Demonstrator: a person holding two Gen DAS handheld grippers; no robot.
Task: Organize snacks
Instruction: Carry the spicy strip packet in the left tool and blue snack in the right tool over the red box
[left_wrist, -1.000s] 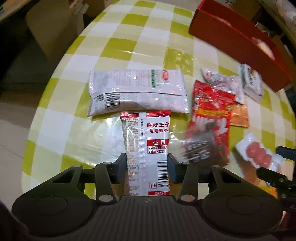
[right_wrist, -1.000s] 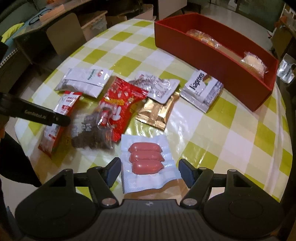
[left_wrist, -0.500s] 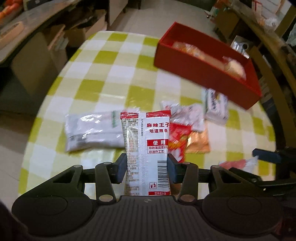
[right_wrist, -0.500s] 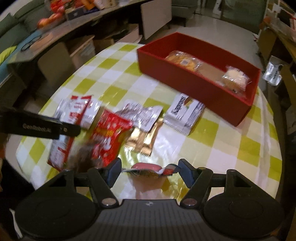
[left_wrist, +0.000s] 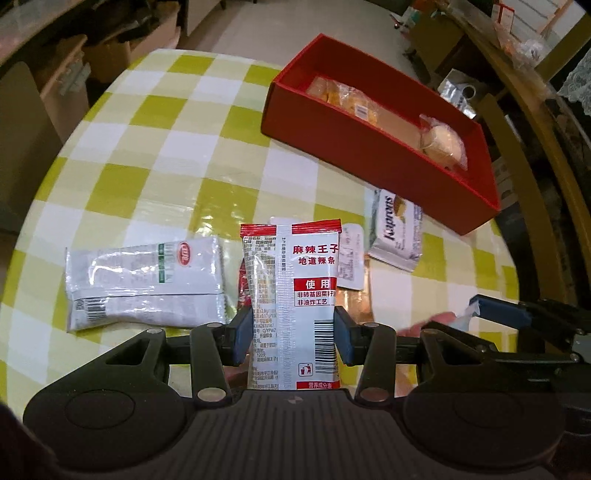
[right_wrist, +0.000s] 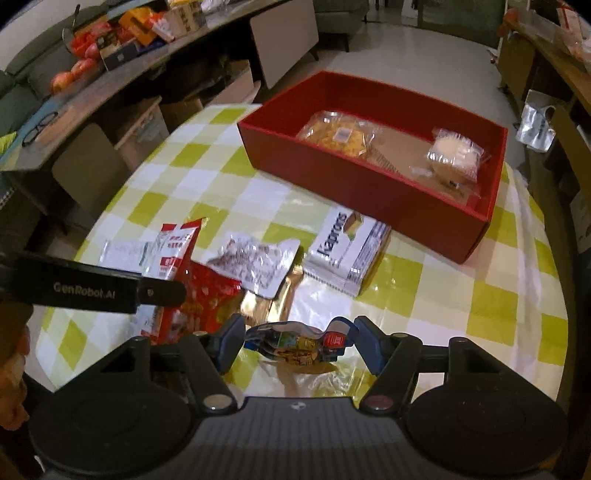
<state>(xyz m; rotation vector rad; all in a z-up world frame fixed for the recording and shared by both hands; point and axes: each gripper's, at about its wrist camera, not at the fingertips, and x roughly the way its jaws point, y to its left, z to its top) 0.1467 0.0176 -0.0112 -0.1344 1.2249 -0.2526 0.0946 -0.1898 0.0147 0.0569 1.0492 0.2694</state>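
My left gripper (left_wrist: 291, 330) is shut on a white and red spicy-strip packet (left_wrist: 293, 306) and holds it upright above the table. My right gripper (right_wrist: 295, 345) is shut on the sausage pack (right_wrist: 295, 341), seen edge-on and lifted off the table. The red box (right_wrist: 369, 184) stands at the far right of the table and holds a yellow snack bag (right_wrist: 338, 134) and a wrapped bun (right_wrist: 456, 155). The box also shows in the left wrist view (left_wrist: 373, 162).
On the checked tablecloth (right_wrist: 221, 192) lie a Kaprons wafer pack (right_wrist: 349, 254), a silver packet (right_wrist: 258, 267), a gold packet (right_wrist: 269, 302), a red bag (right_wrist: 203, 302) and a long white packet (left_wrist: 144, 280). Furniture and shelves surround the table.
Both grippers have risen and tilted toward the red box, each carrying its packet. The sausage pack went from lying flat on the table to being held edge-on.
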